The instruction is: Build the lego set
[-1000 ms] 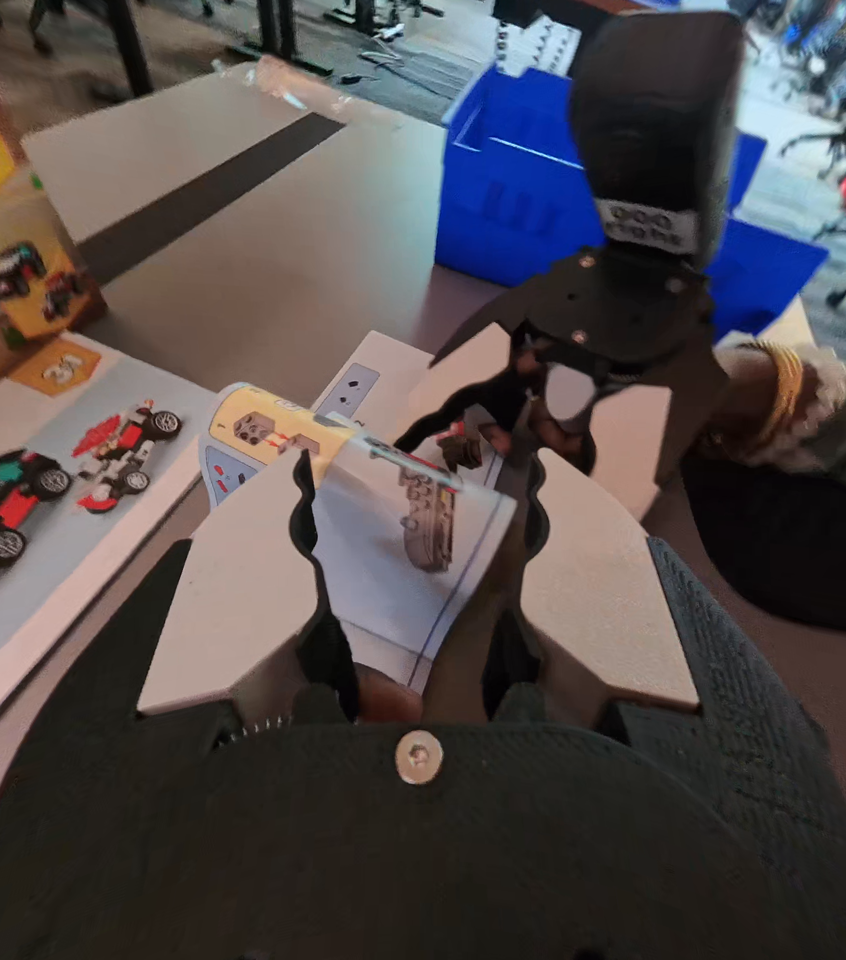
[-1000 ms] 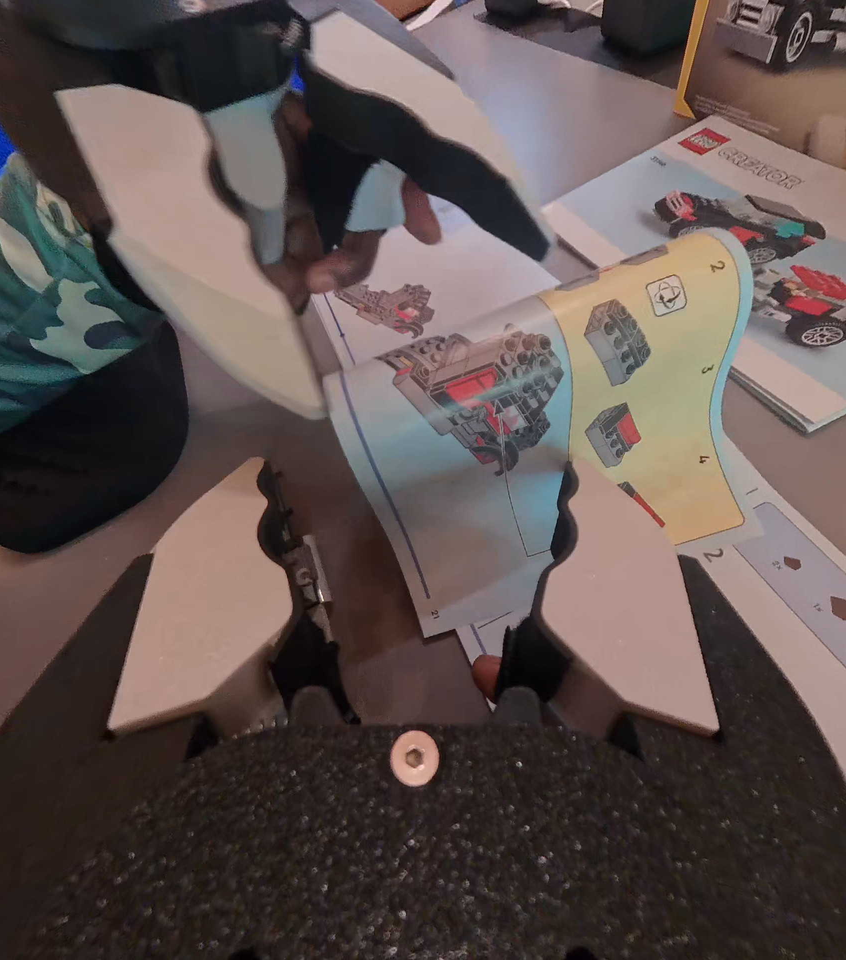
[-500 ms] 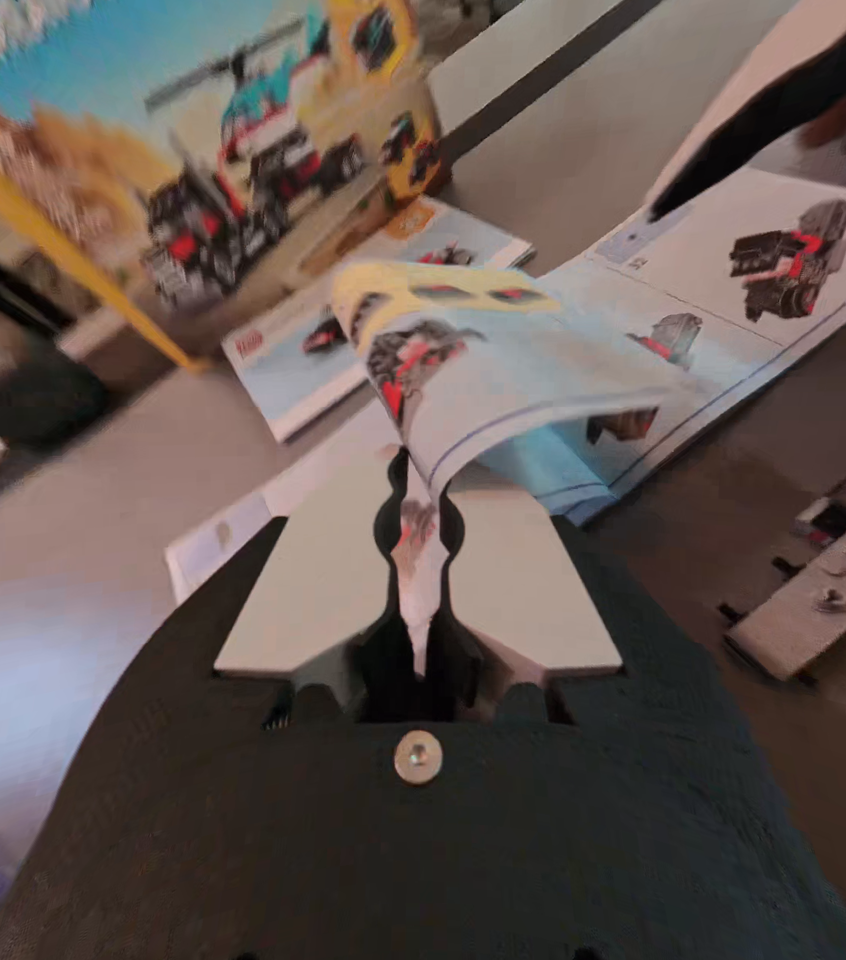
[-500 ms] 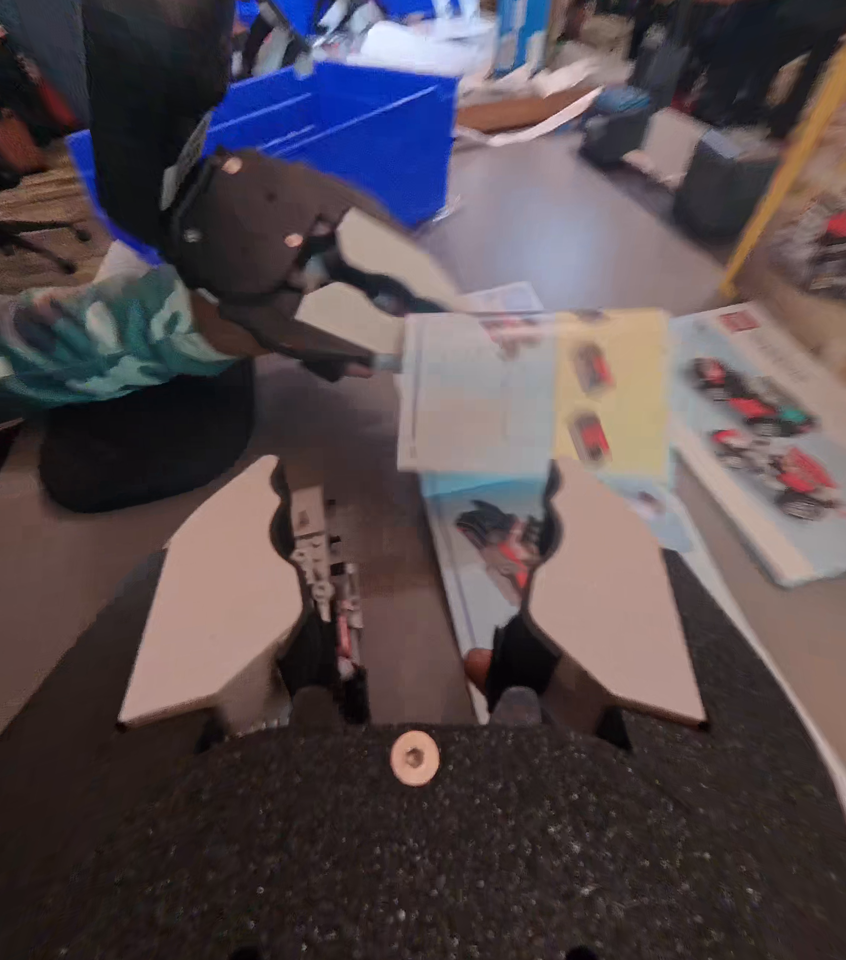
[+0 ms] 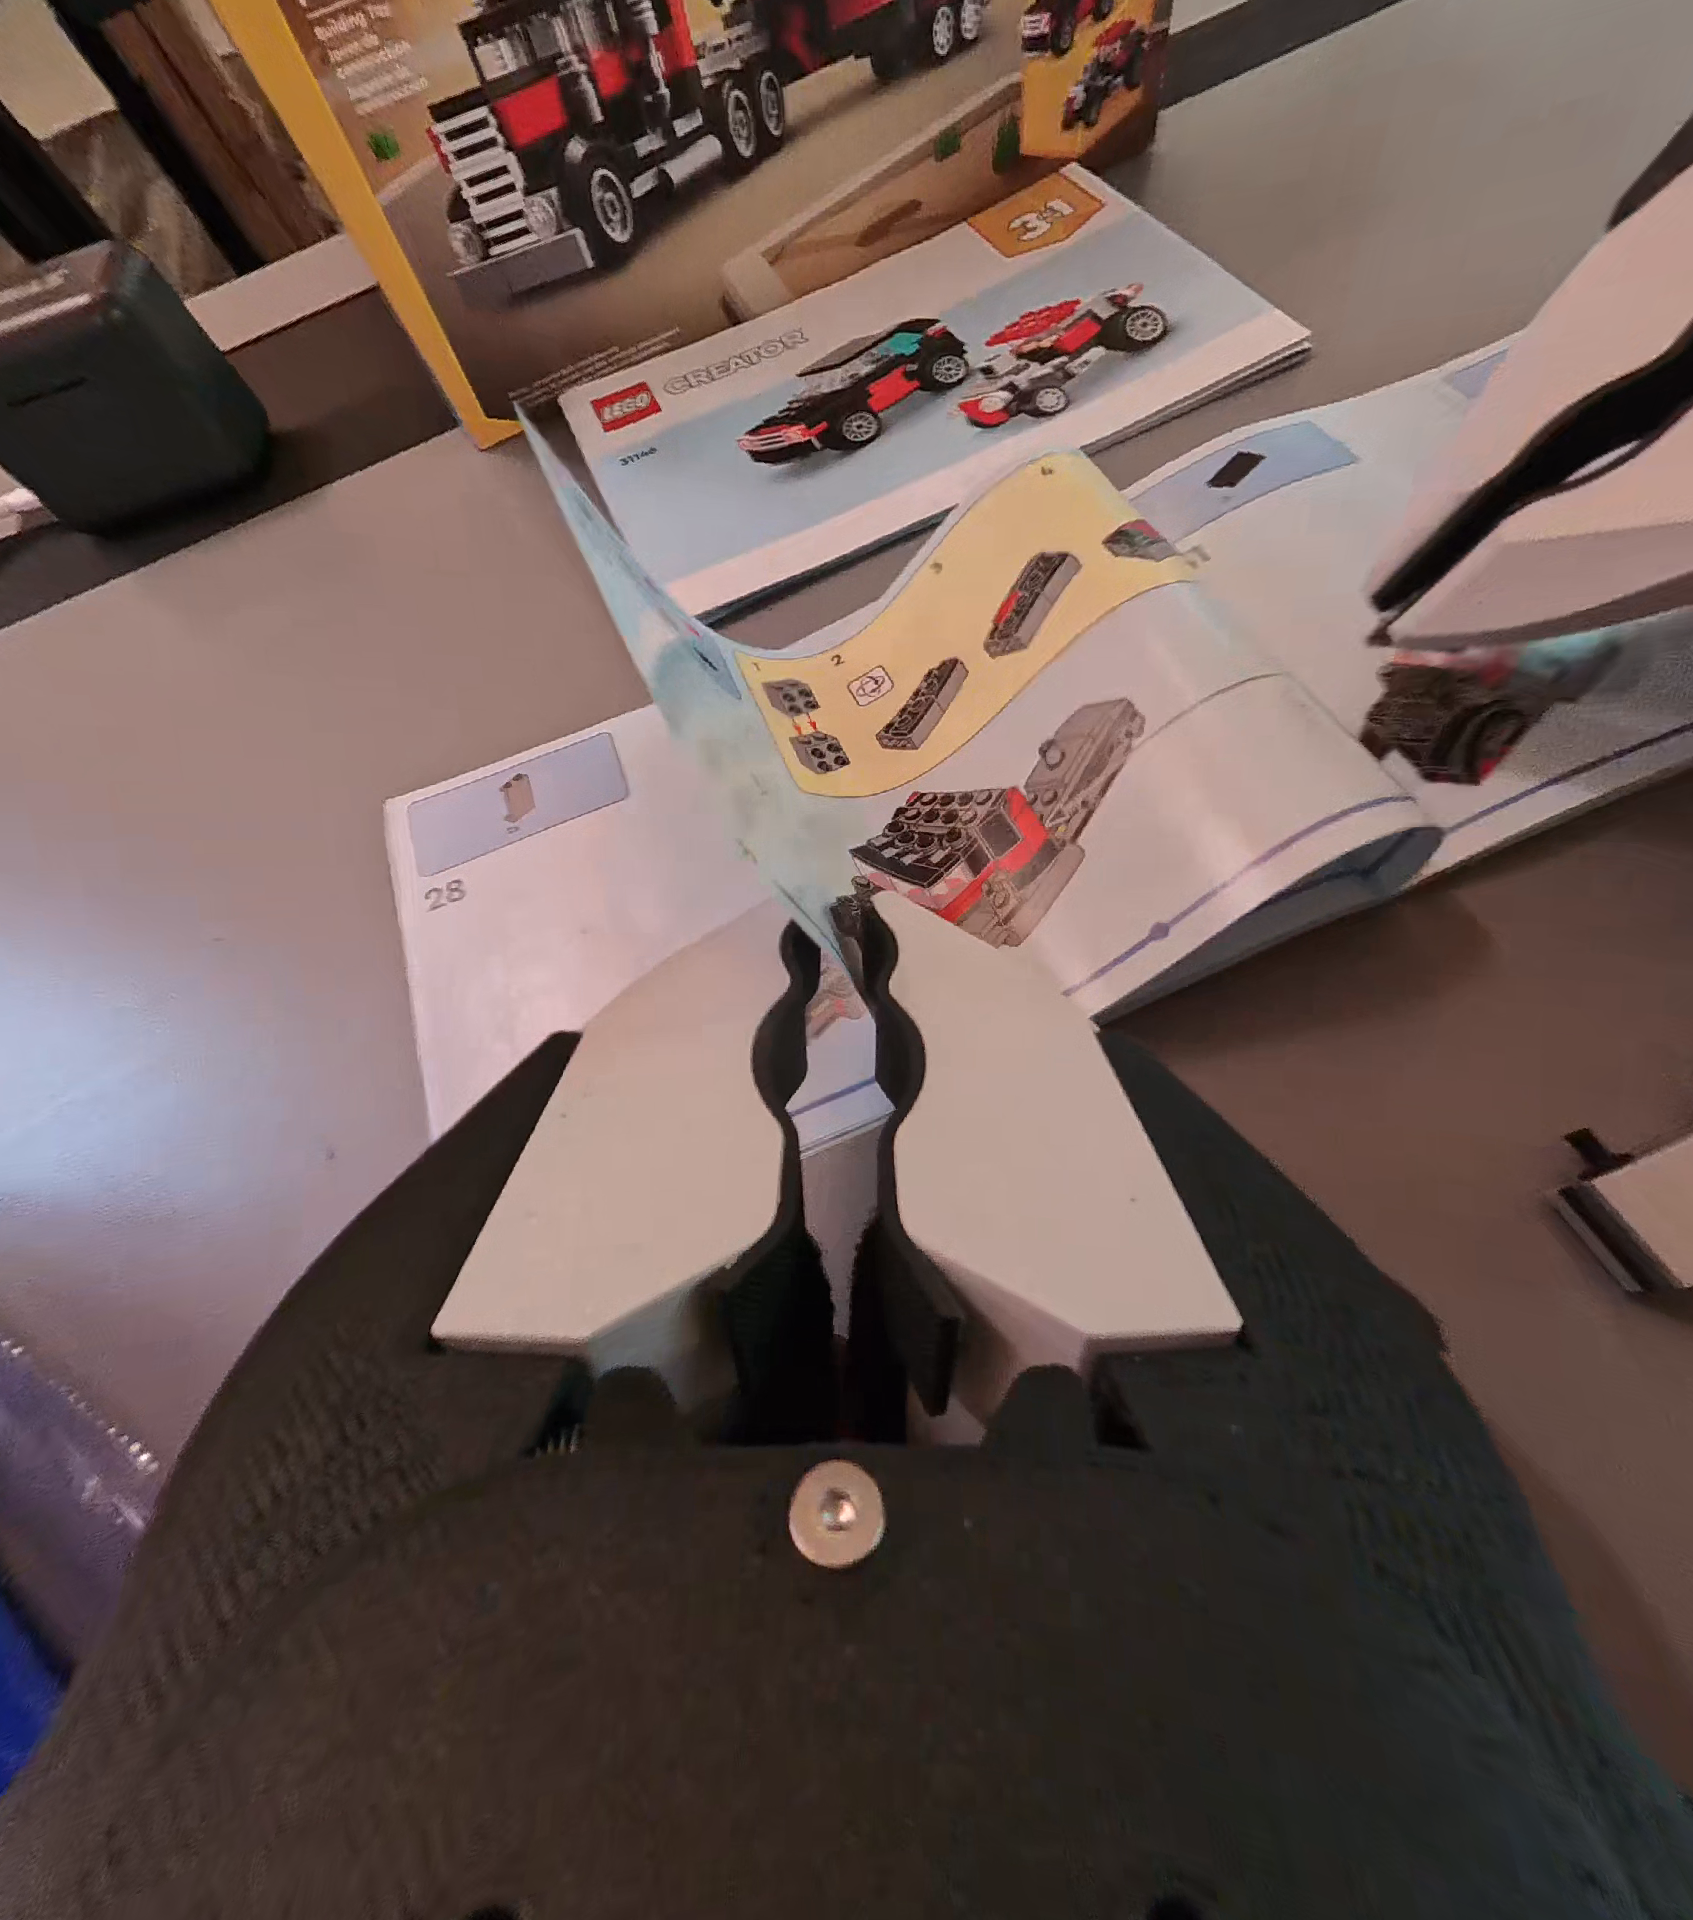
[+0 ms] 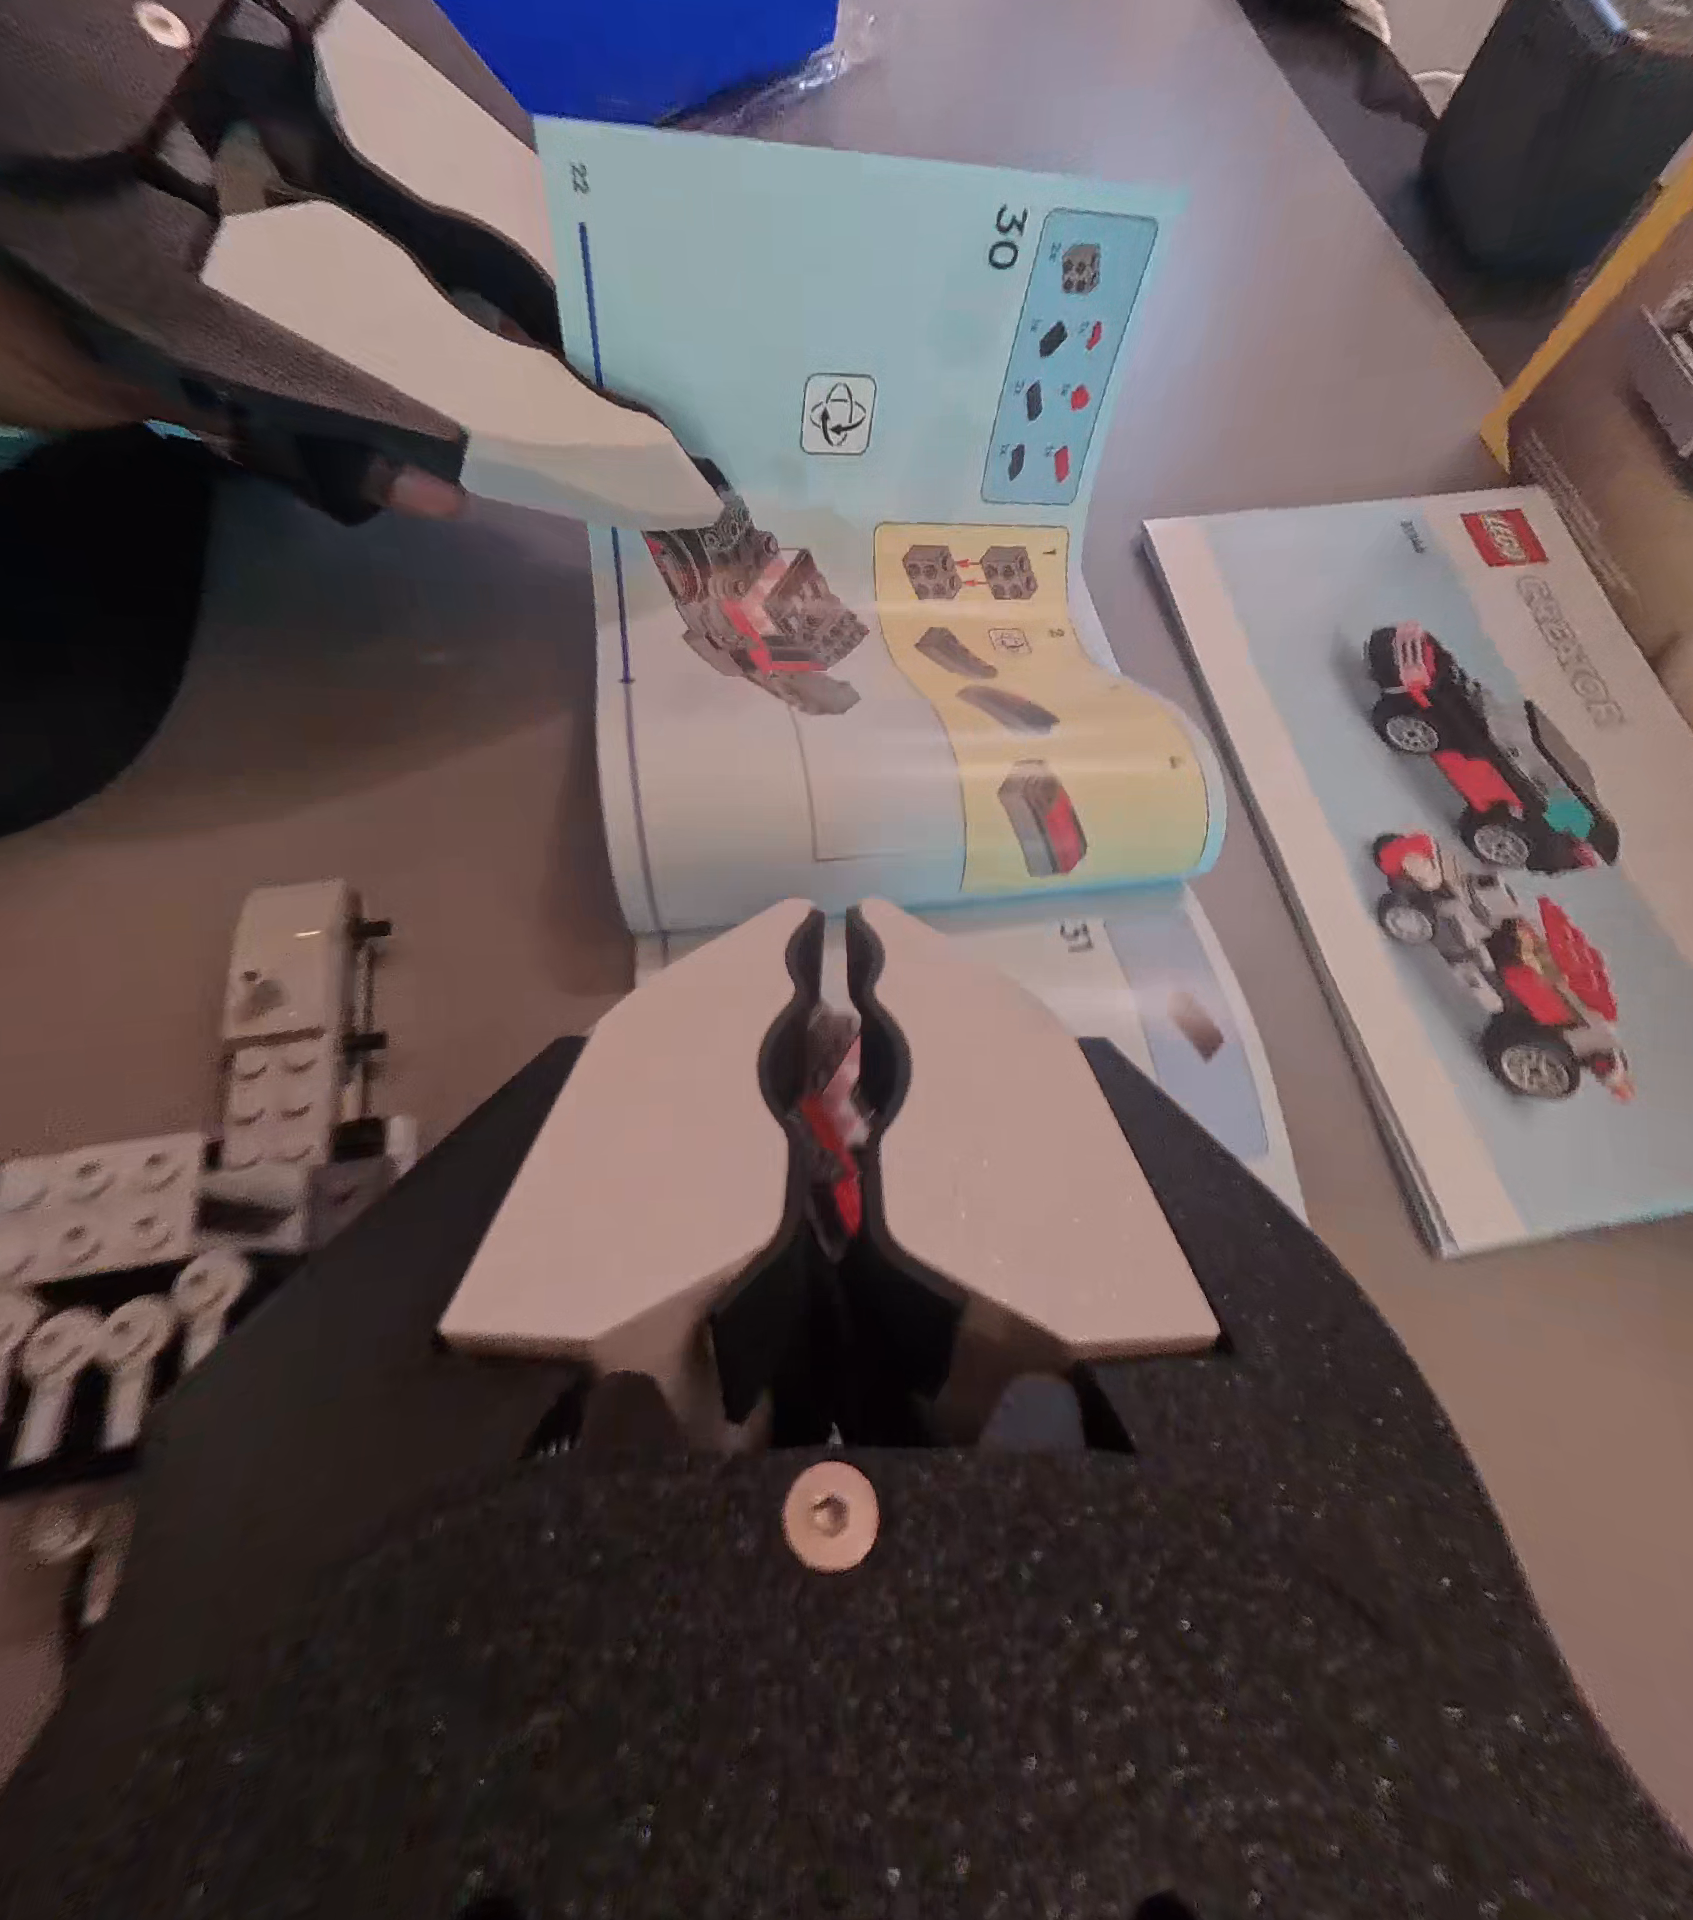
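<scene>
Grey bench surface carries all items observed. Left hand-held gripper: jaws drawn together, clamped on the lower edge of a lifted page of the open instruction booklet; the page curls upward from the spine. In the right wrist view the same unit is seen at upper left, its tips on that page.

Right hand-held gripper: jaws nearly together, tips just beside the near edge of the open booklet; whether anything is clamped cannot be told, though printed red and black shows through the gap. In the left wrist view it sits at upper right, over the booklet's right-hand page.

Partly built grey and black lego assembly lies on the bench left of the right unit, apart from both. A second, closed booklet lies beyond the open one. The set's box stands behind it. A dark container stands at far left.
</scene>
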